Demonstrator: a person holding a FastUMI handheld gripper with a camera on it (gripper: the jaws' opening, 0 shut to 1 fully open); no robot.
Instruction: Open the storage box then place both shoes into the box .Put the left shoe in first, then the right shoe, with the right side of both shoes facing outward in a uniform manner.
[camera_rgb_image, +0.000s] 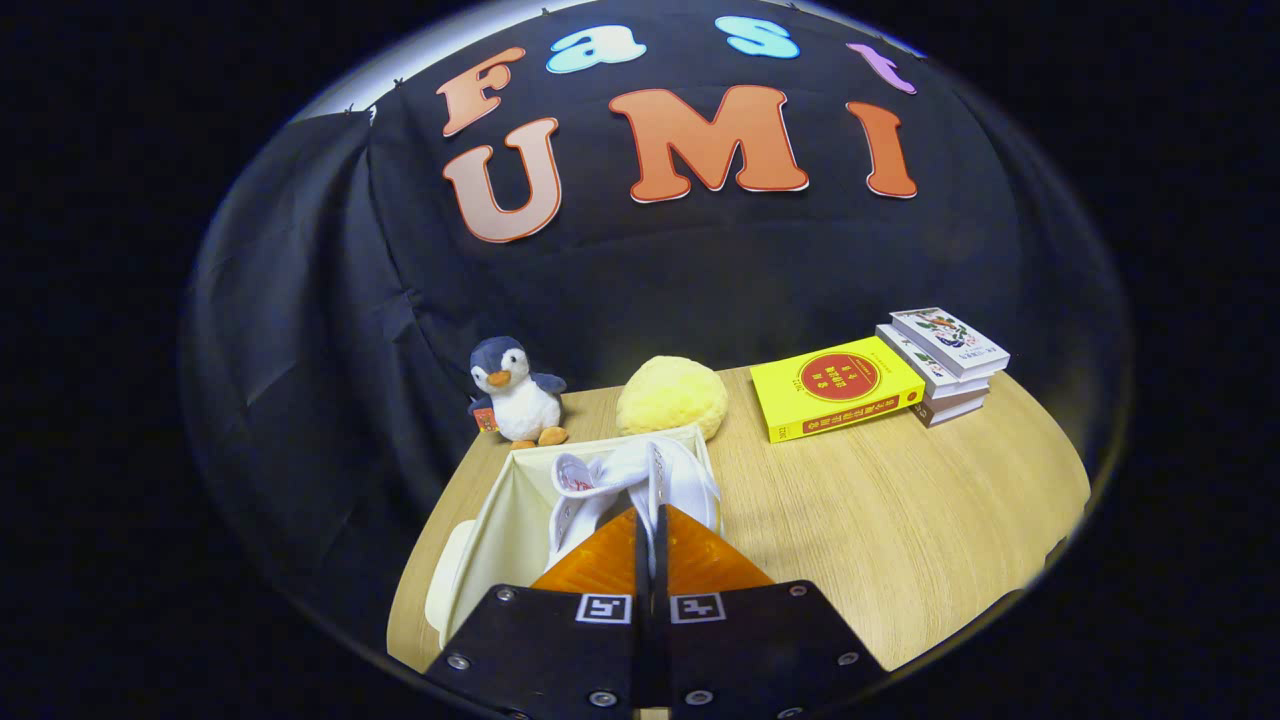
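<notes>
The cream storage box (500, 520) stands open on the wooden table, just ahead of my fingers. A white shoe (578, 495) lies inside it toward the left wall, its opening facing me. Beside it a second white shoe (690, 480) sits by the right wall. My gripper (650, 525) hangs over the box, shut on a thin white edge of this second shoe. The fingers hide the lower parts of both shoes and the box's near side.
A pale rounded piece (445, 585), maybe the lid, lies against the box's left side. Behind the box are a plush penguin (515, 395) and a yellow plush ball (672, 395). A yellow book (835, 385) and a stack of books (945, 360) lie at the far right.
</notes>
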